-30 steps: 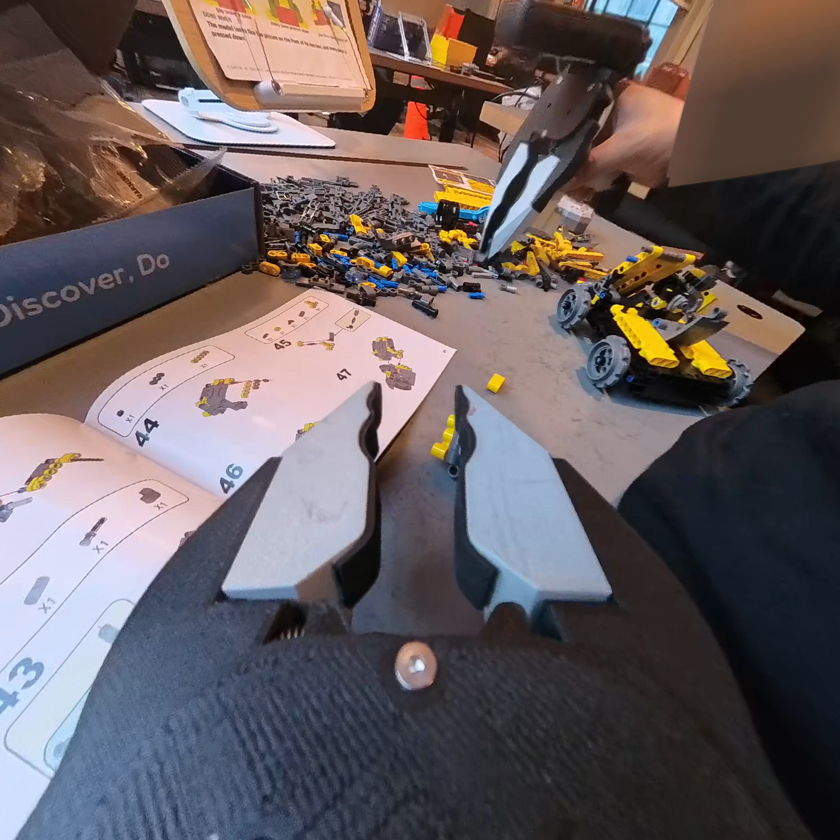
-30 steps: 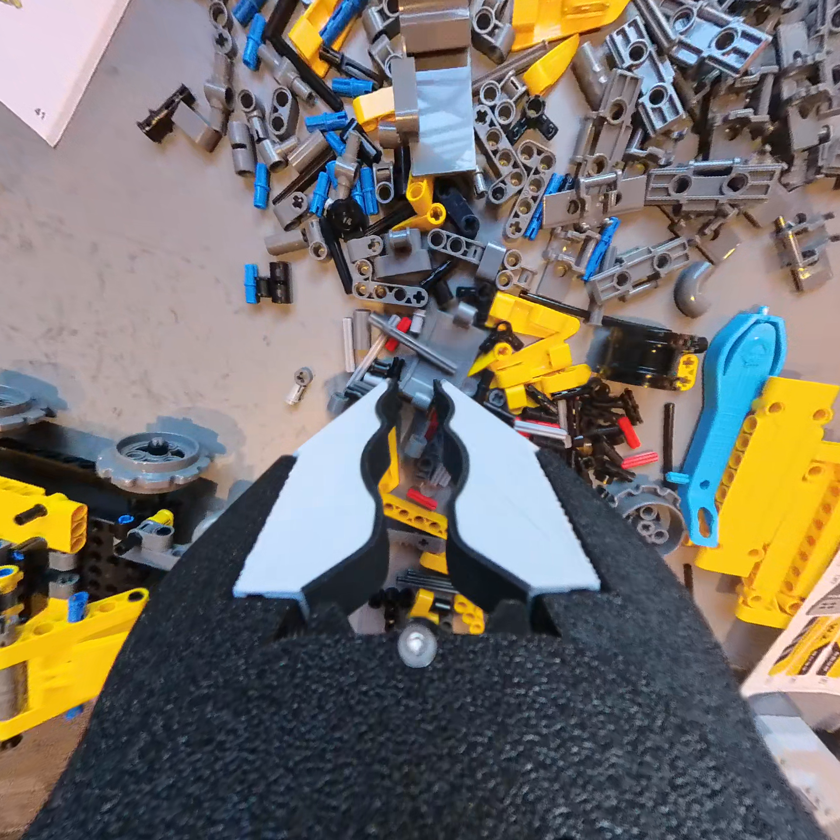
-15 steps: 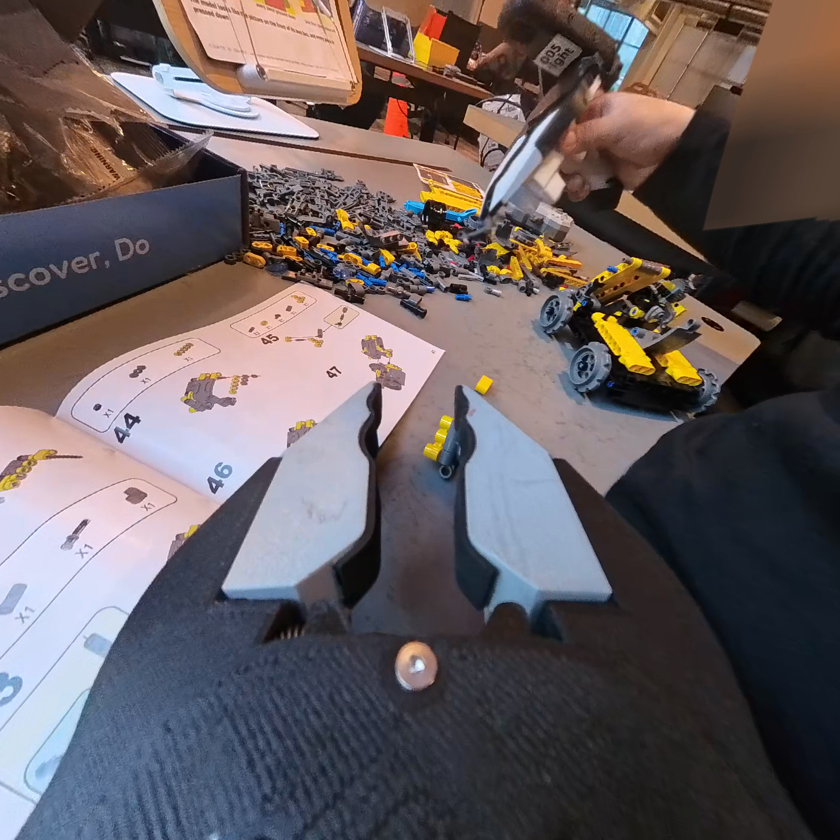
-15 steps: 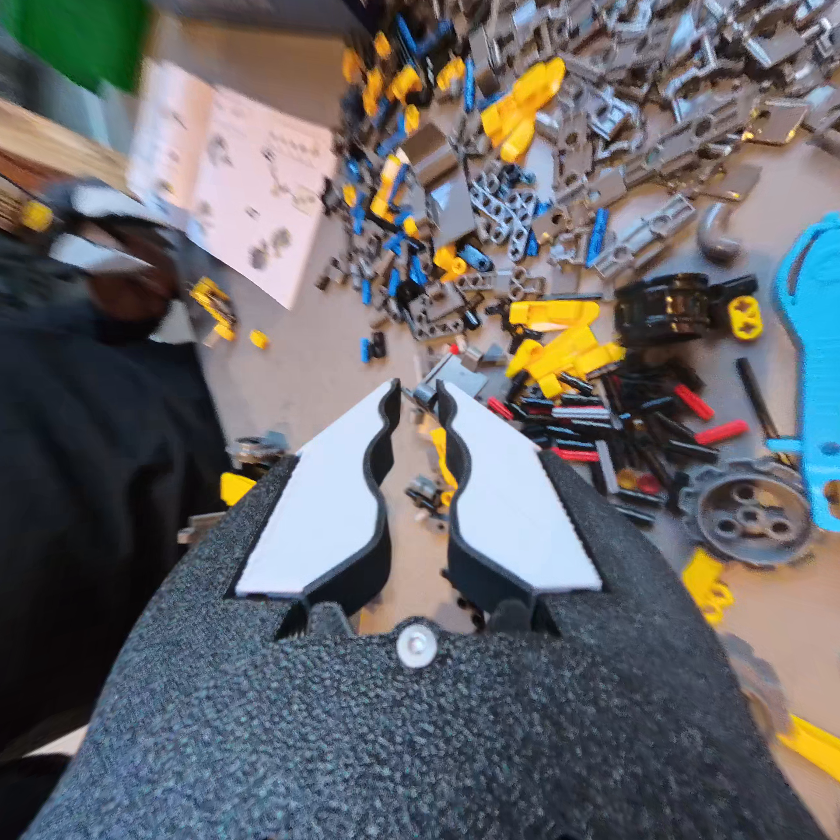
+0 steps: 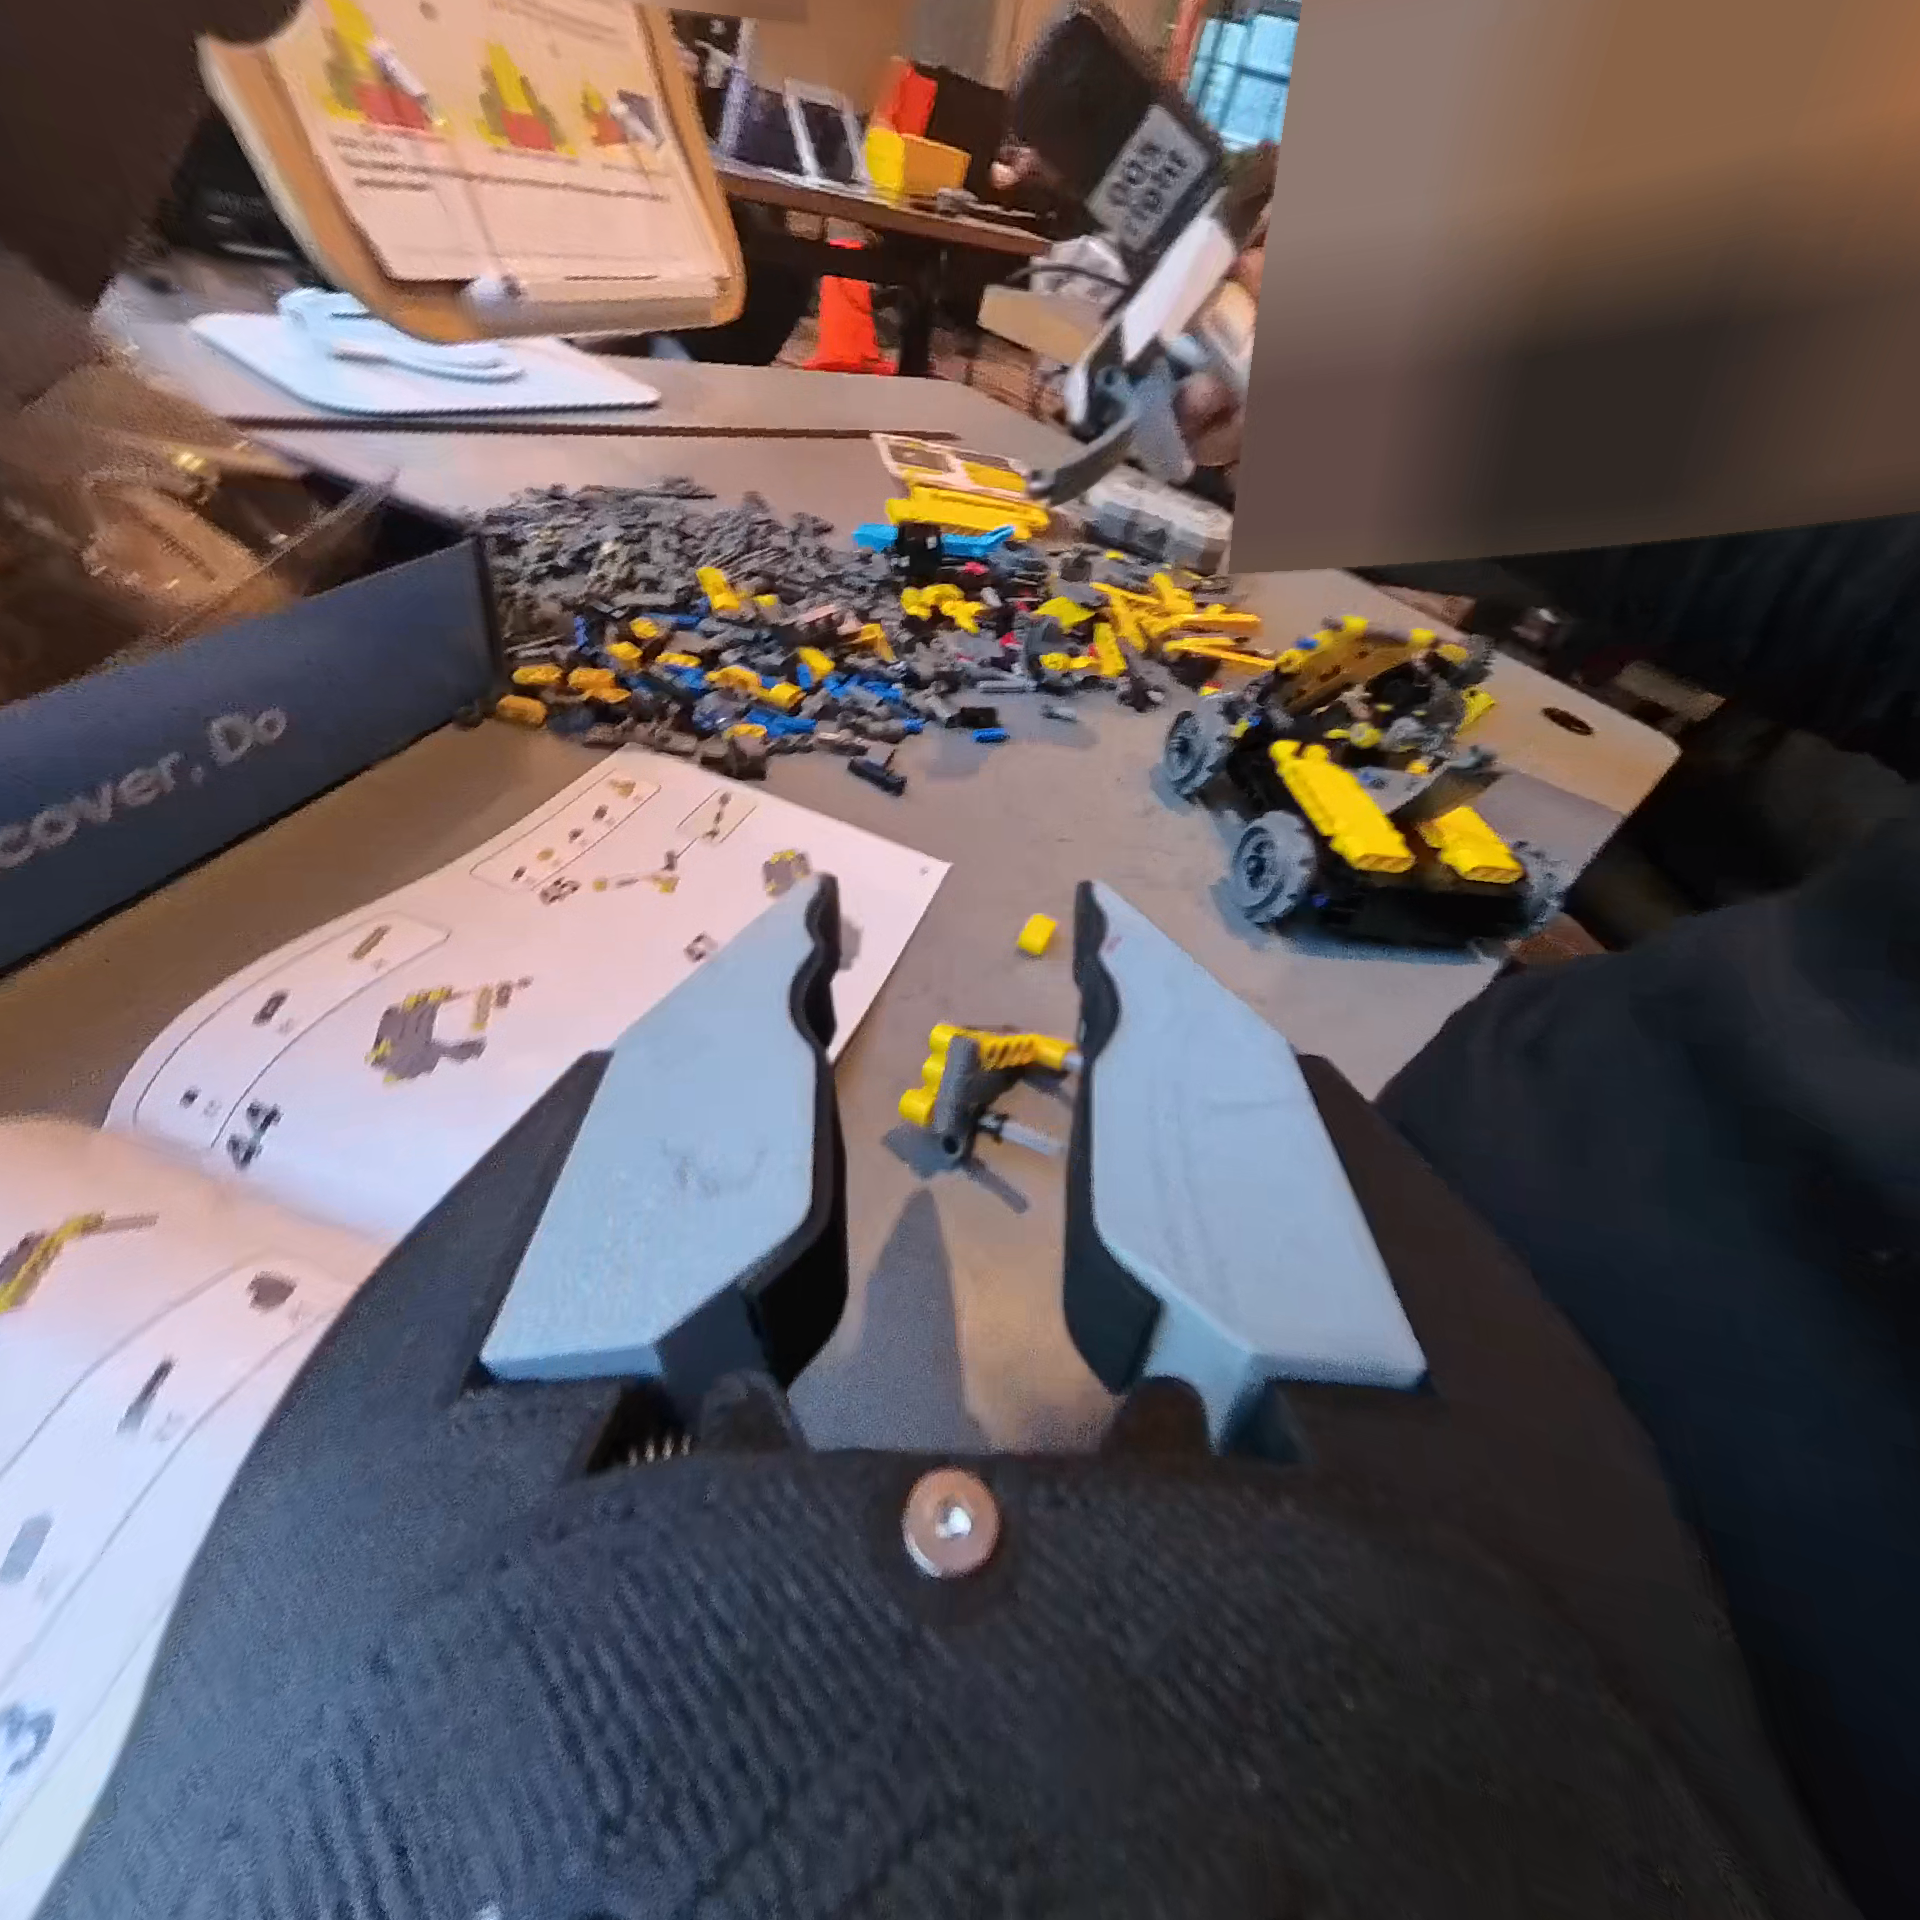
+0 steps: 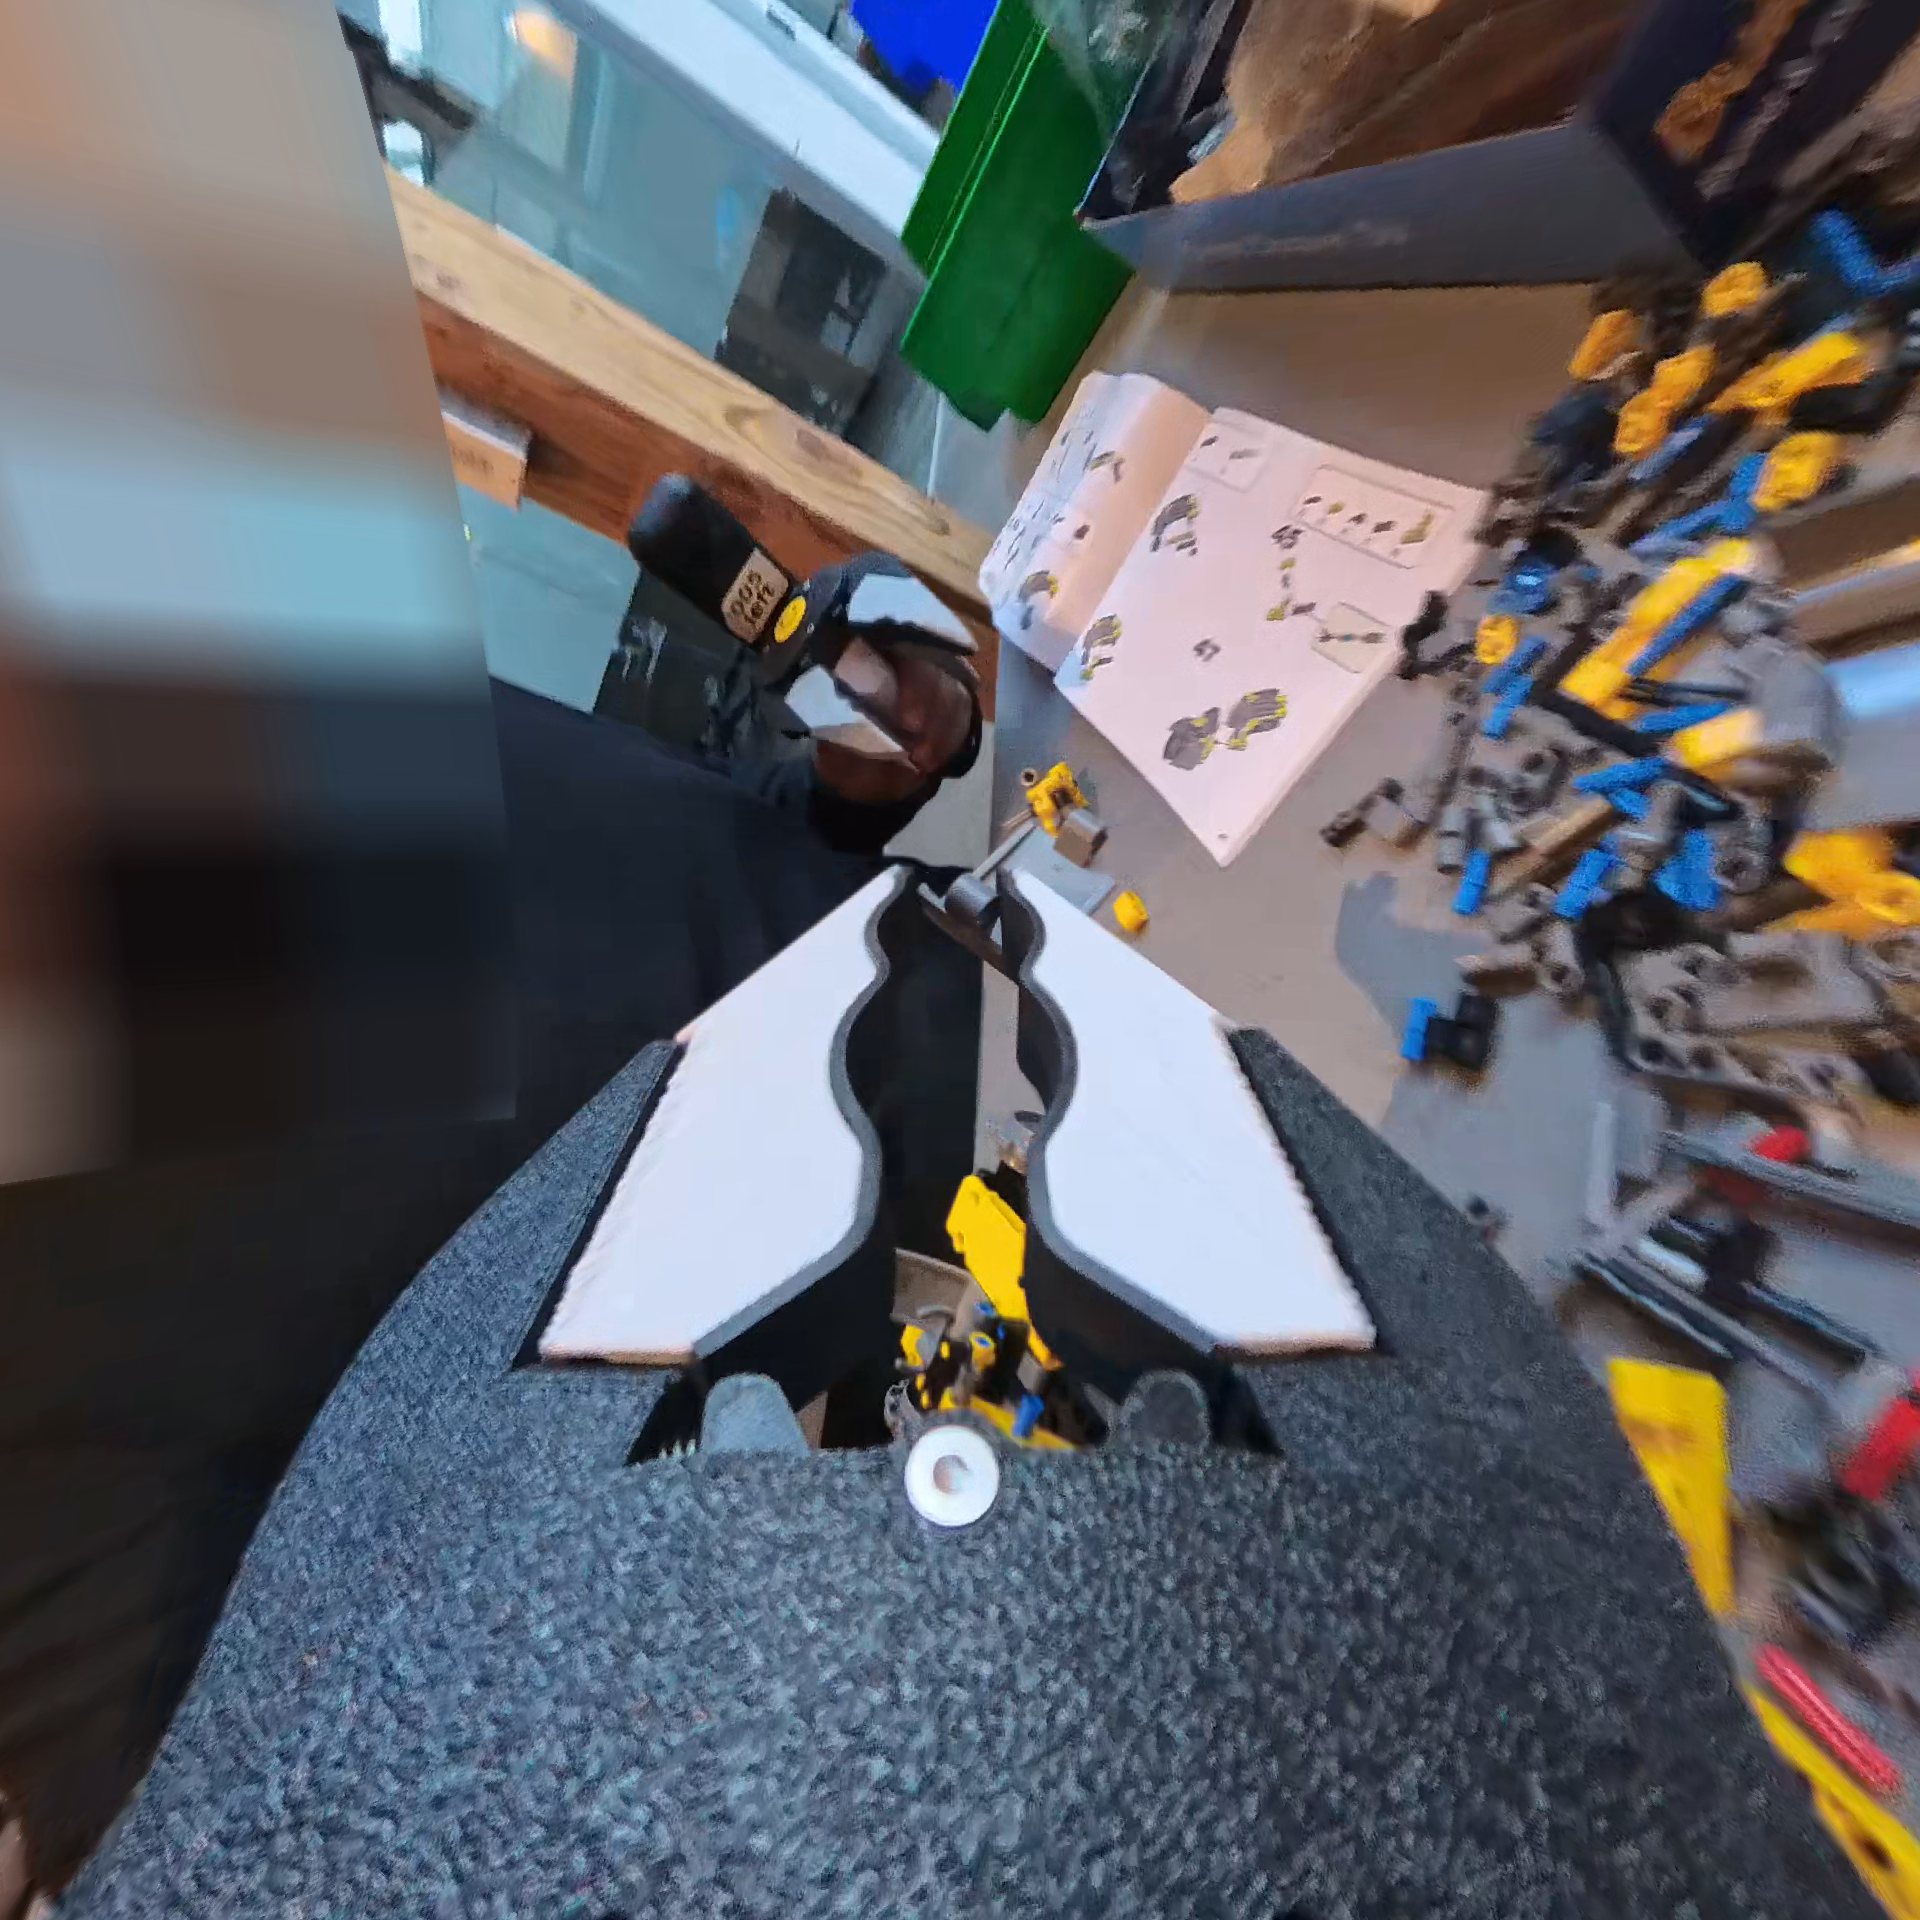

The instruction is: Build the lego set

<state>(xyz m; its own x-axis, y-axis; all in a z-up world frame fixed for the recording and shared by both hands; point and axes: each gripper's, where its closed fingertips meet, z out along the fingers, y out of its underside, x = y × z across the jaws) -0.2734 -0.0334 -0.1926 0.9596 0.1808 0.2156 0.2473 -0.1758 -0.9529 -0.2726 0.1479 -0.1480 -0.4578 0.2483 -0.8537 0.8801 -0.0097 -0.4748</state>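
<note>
Grey table (image 5: 1039, 810) under both our grippers, covered in building-brick parts.

Our left gripper (image 5: 951, 925) sits low over the table, fingers (image 5: 717, 1122) spread wide, holding nothing. Between the fingers, lying on the table, is a small yellow-and-grey sub-assembly (image 5: 977, 1081) with an axle sticking out; it is just beside the inner edge of the right-hand finger, and we cannot tell if it touches. A single small yellow piece (image 5: 1036, 933) lies just beyond it, near that fingertip. The open instruction booklet (image 5: 447, 997) is under and beside the left-hand finger. A dark blue box (image 5: 239, 727) stands behind the booklet.

Farther back is the loose pile of grey, yellow and blue parts (image 5: 790, 634). The partly built yellow-and-black vehicle (image 5: 1351, 800) stands to the right of it, well apart from our left gripper.

Our right gripper (image 6: 956, 894) is up in the air, tilted, fingers nearly together and pinching a small dark grey connector (image 6: 971, 896) at the tips. From the left wrist view it is visible high above the far side of the pile, blurred. From the right wrist view the sub-assembly (image 6: 1055, 800) and the yellow piece (image 6: 1129, 910) lie on the table beyond the tips, booklet (image 6: 1247, 623) past them, vehicle (image 6: 987, 1309) below between the finger bases.
</note>
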